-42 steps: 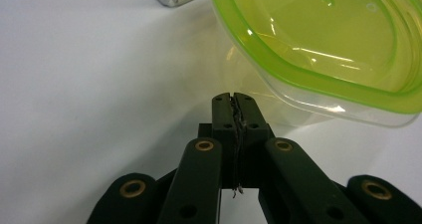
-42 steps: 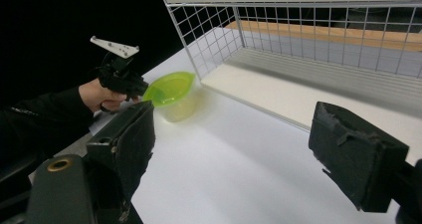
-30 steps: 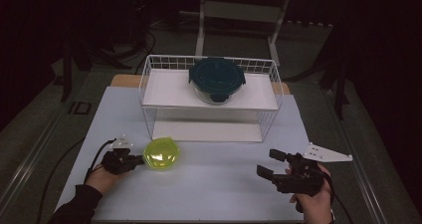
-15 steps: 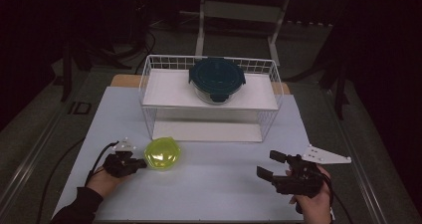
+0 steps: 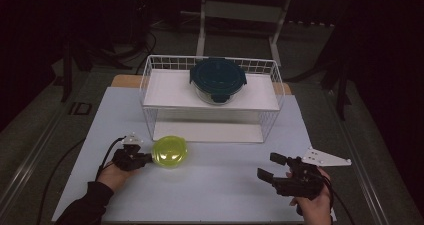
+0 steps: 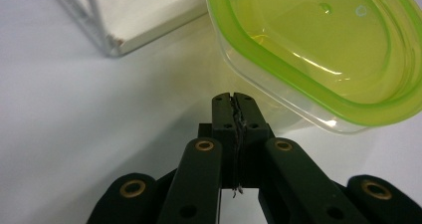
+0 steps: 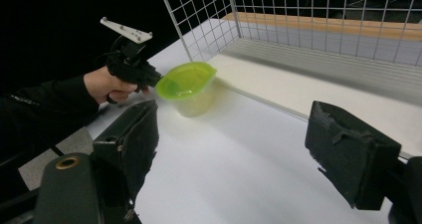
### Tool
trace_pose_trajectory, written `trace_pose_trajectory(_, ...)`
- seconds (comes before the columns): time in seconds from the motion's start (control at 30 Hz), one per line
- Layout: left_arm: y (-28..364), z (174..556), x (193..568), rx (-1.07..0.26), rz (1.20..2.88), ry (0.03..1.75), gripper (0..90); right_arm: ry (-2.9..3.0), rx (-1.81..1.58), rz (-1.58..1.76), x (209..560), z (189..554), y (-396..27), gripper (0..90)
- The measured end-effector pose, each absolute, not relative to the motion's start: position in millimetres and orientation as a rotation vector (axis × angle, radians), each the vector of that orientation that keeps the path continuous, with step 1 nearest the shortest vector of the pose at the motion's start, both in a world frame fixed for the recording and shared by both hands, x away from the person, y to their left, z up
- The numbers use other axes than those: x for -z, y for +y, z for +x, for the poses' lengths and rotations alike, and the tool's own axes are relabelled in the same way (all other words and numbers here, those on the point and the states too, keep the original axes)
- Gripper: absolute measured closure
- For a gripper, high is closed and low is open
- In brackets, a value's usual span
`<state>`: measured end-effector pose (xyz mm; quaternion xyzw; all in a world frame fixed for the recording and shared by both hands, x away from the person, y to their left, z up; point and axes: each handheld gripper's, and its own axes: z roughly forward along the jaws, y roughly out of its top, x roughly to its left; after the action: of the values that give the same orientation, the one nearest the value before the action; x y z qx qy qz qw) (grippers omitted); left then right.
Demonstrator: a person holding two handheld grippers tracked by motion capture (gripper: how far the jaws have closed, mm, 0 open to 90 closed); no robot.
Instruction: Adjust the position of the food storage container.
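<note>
A lime-green translucent container (image 5: 170, 151) stands upright on the white table (image 5: 215, 190), in front of the wire rack. My left gripper (image 5: 148, 159) is shut with nothing between its jaws, and its tips (image 6: 233, 97) are right at the container's (image 6: 318, 50) side wall, just under the rim. The right gripper view shows that gripper (image 7: 148, 77) against the container (image 7: 186, 87). My right gripper (image 5: 272, 167) stands open at the front right, far from the container. Its jaws (image 7: 239, 144) have just been closing slightly with nothing between them.
A white wire rack (image 5: 150, 77) with a white shelf stands at the back of the table. A glass container with a dark teal lid (image 5: 218, 79) sits on its top shelf. A lower white board (image 5: 210, 131) lies under it.
My left gripper has moved to the right against the lime container, which has shifted a little to the right. The right hand has kept its place.
</note>
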<state>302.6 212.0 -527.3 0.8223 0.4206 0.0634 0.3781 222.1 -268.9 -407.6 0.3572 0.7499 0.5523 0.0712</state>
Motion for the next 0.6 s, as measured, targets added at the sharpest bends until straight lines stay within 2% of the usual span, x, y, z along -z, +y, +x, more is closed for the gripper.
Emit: trace_pose_trajectory(0.6, 180, 314, 528, -0.119, 2.128, 1.037, 88.0, 2.25, -1.654, 1.029, 410, 219, -271, 21.5)
